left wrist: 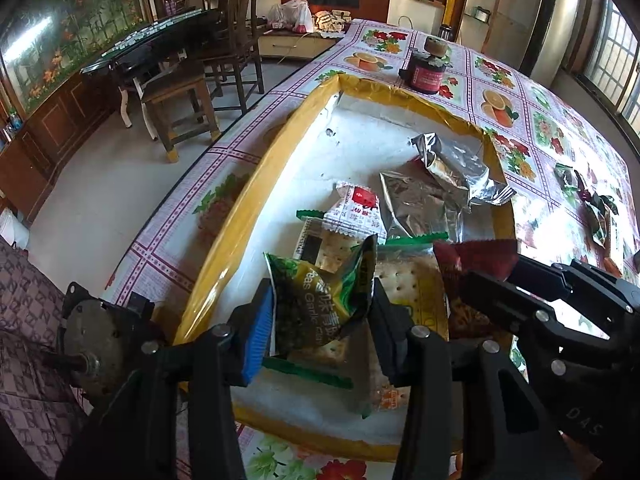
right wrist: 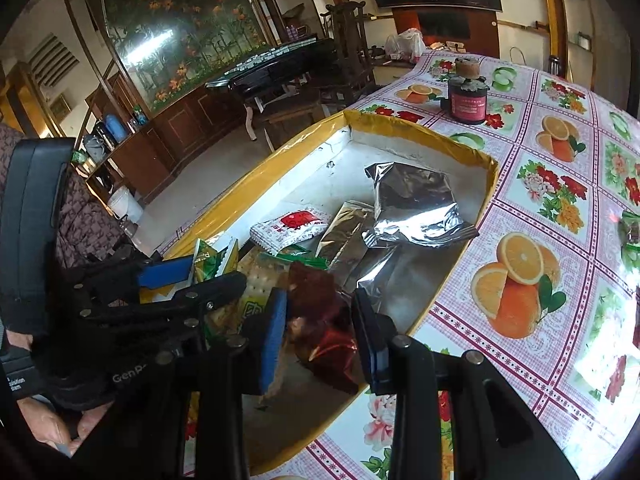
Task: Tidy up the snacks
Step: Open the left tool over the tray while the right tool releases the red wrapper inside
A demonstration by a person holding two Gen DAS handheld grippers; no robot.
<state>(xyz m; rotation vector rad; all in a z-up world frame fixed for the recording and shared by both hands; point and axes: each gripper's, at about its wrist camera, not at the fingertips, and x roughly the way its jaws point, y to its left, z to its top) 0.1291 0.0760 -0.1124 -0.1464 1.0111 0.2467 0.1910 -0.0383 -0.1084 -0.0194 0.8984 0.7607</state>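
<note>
A white foam box with a yellow taped rim (left wrist: 248, 184) (right wrist: 490, 172) lies on the fruit-print tablecloth and holds several snack packets. My left gripper (left wrist: 320, 312) (right wrist: 216, 274) is shut on a green pea packet (left wrist: 320, 300), held upright over clear cracker packs (left wrist: 404, 280) at the box's near end. Just to its right, my right gripper (right wrist: 320, 332) (left wrist: 492, 276) is shut on a dark red packet (right wrist: 320, 320) (left wrist: 476, 260) inside the box. Further in lie a white-and-red packet (left wrist: 356, 208) (right wrist: 292, 224) and crumpled silver foil bags (left wrist: 452, 164) (right wrist: 412, 204).
A dark jar with a red label (left wrist: 426, 72) (right wrist: 468, 100) stands on the table beyond the box. Green-wrapped snacks (left wrist: 592, 200) lie on the cloth to the right. Wooden chairs (left wrist: 232, 52) and a black table stand across the floor on the left.
</note>
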